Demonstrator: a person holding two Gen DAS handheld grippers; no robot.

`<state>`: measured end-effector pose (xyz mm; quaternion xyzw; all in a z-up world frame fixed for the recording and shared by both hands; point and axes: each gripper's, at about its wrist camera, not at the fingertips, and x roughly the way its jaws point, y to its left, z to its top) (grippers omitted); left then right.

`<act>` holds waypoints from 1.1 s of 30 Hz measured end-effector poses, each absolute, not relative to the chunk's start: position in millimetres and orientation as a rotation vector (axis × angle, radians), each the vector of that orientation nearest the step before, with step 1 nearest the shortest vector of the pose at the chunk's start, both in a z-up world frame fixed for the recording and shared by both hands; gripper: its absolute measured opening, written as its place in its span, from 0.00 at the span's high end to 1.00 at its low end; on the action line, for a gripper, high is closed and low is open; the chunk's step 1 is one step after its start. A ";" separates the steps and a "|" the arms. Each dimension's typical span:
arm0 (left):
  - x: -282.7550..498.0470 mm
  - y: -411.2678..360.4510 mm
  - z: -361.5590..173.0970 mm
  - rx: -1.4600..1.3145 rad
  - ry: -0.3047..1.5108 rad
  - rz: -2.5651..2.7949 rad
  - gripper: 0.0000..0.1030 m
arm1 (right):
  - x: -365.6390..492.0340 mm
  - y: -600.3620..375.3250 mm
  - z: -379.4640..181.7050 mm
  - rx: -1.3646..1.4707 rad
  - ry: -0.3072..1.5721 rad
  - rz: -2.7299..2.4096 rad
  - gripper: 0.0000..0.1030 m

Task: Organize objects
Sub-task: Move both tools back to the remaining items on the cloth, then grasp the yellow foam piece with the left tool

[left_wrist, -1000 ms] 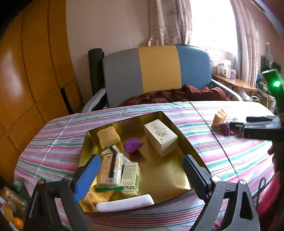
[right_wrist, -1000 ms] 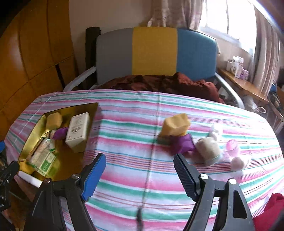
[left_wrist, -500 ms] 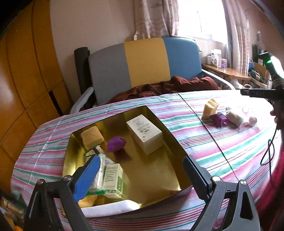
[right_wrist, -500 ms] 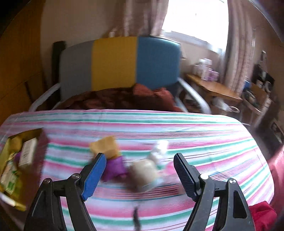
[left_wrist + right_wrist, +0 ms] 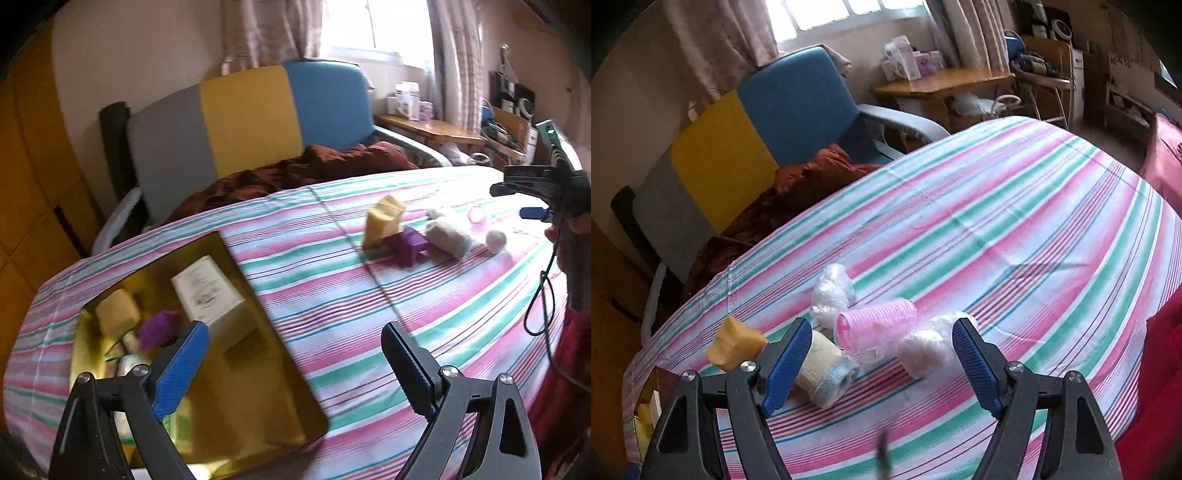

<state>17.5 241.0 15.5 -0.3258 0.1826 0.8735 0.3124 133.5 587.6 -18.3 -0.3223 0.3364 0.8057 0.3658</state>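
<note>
A gold tray (image 5: 255,398) on the striped tablecloth holds a white box (image 5: 207,291), a yellow sponge (image 5: 116,314), a purple item (image 5: 160,328) and green packets. My left gripper (image 5: 295,350) is open and empty above the tray's right edge. My right gripper (image 5: 881,350) is open and empty just above a pink hair roller (image 5: 877,323). Around the roller lie a beige bandage roll (image 5: 823,369), two clear-wrapped white bundles (image 5: 833,290) and a yellow sponge (image 5: 735,347). The left wrist view also shows a purple toy (image 5: 408,243) by that sponge.
A grey, yellow and blue chair (image 5: 240,122) with a dark red blanket (image 5: 295,173) stands behind the table. A wooden side table (image 5: 942,79) with boxes is at the back right. A red cloth (image 5: 1160,369) lies at the table's right edge.
Both grippers have swung right. The right gripper has come down close over the pink roller and bandage roll. The left view has shifted so the tray now sits at lower left.
</note>
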 end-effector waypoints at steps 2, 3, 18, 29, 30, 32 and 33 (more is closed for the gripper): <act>14.2 255.7 13.7 -0.877 0.475 2.275 0.08 | 132.0 586.7 -20.4 -0.844 0.880 2.075 0.22; 12.3 259.9 12.6 -0.886 0.469 2.267 0.08 | 132.3 586.2 -20.4 -0.845 0.883 2.077 0.22; -7.4 327.4 -4.8 -0.956 0.510 2.163 0.08 | 173.6 612.0 -29.4 -0.666 1.193 1.986 0.22; -47.6 370.8 -7.8 -1.059 0.436 2.105 0.08 | 160.3 606.3 -33.4 -0.759 1.192 2.032 0.22; -49.9 375.6 -7.6 -1.064 0.426 2.098 0.08 | 159.2 605.4 -33.5 -0.766 1.189 2.036 0.22; -54.2 384.7 -7.8 -1.053 0.432 2.103 0.06 | 157.2 604.3 -33.9 -0.780 1.187 2.043 0.22; -55.8 389.3 -8.6 -1.043 0.443 2.109 0.04 | 157.0 603.8 -33.6 -0.785 1.187 2.045 0.22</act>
